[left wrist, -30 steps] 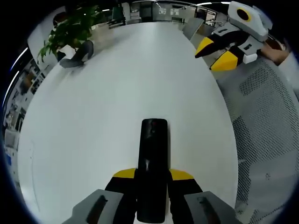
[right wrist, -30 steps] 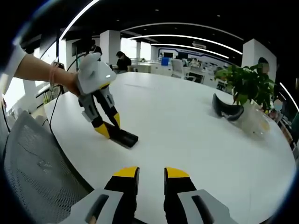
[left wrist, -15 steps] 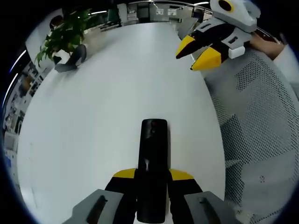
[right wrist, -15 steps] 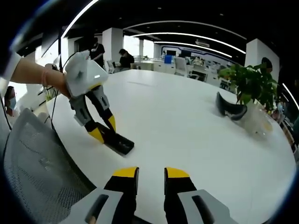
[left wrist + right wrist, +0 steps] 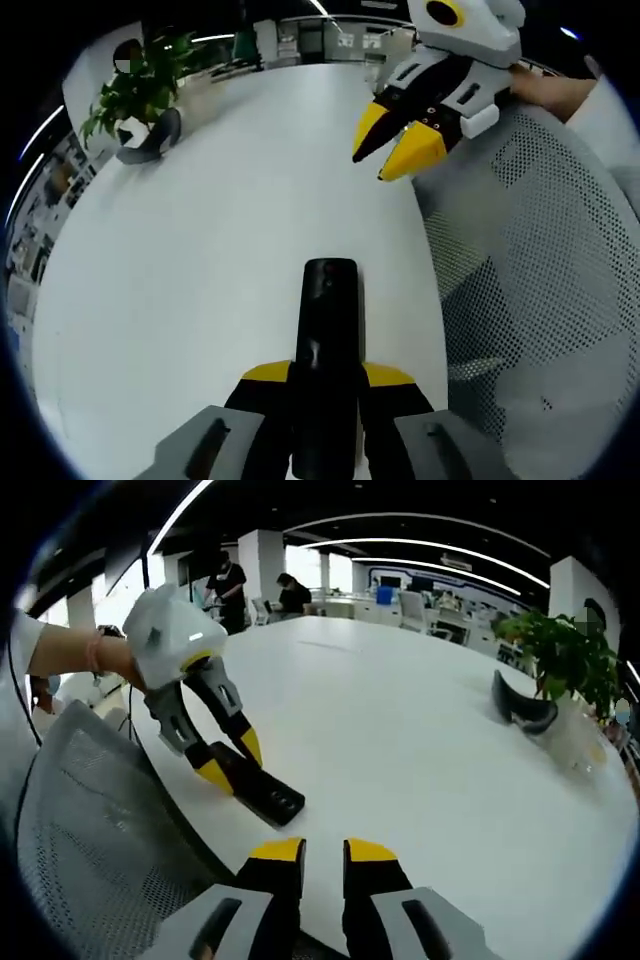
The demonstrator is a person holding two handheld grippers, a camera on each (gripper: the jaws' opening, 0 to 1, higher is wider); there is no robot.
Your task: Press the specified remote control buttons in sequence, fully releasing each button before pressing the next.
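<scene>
The left gripper (image 5: 325,385) clamps the slim black plastic remote control (image 5: 327,345) near the white bench (image 5: 200,250) edge, its long axis pointing away; the right gripper (image 5: 323,852), jaws narrow and empty, hovers beside its far end.

Left gripper (image 5: 228,761): white-grey housing, black jaws, yellow tips. Right gripper (image 5: 392,152) same build. White sleeve (image 5: 18,640), wrist band (image 5: 95,652).

Open-plan office, dark ceiling with long curved light strips (image 5: 430,548). Large white round table (image 5: 400,730), grey mesh chair (image 5: 540,290) at its edge. Potted plant (image 5: 565,655) at far side, white pillars (image 5: 262,565), desks and people behind.
</scene>
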